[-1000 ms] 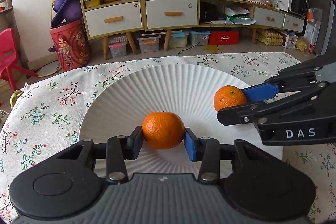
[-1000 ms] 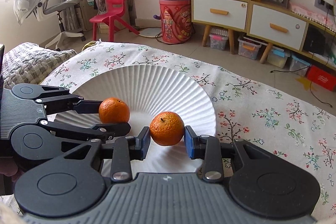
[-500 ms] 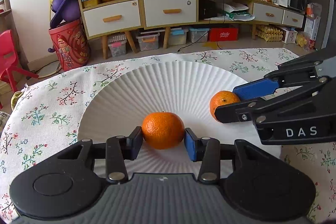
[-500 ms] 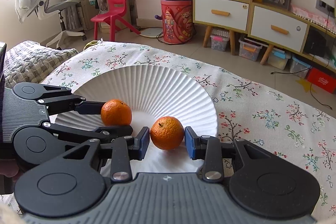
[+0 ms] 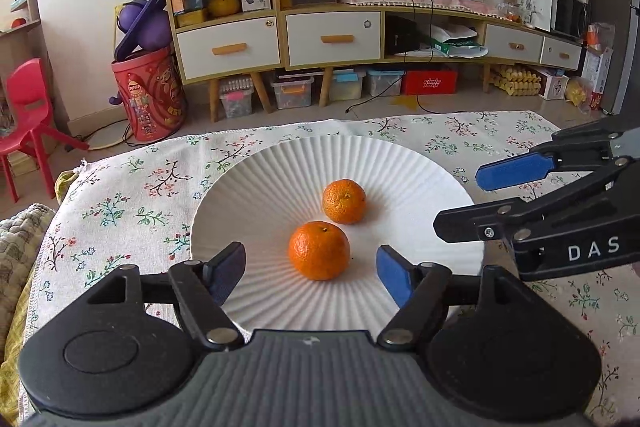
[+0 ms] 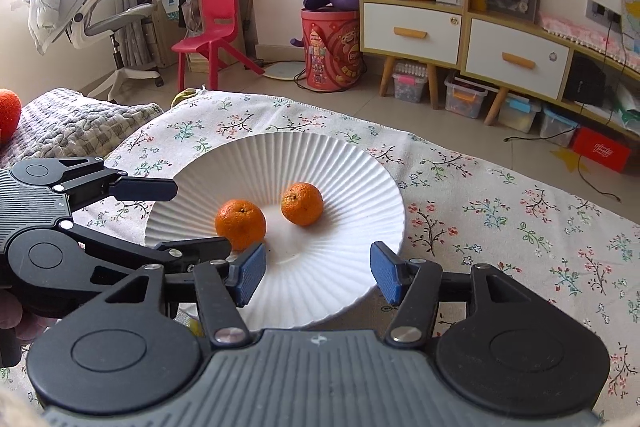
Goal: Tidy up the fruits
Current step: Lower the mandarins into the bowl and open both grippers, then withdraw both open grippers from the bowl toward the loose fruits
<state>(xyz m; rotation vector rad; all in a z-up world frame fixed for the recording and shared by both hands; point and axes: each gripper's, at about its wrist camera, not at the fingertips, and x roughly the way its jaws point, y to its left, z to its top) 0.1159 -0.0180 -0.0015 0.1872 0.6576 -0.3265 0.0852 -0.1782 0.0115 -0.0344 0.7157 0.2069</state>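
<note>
red ball (image 6: 8,111) shows only in right wrist view.

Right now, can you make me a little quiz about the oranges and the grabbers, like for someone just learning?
1. How many oranges lie on the plate?
2. True or false: the left gripper is shut on the near orange.
3. Which is it: do the near orange and the far orange A) touch, B) lie apart, or C) sit stacked?

Key
1. Two.
2. False. Its jaws stand wide, with space on both sides of that orange. The right gripper is open too.
3. B. In the right wrist view a strip of plate shows between them.
</note>
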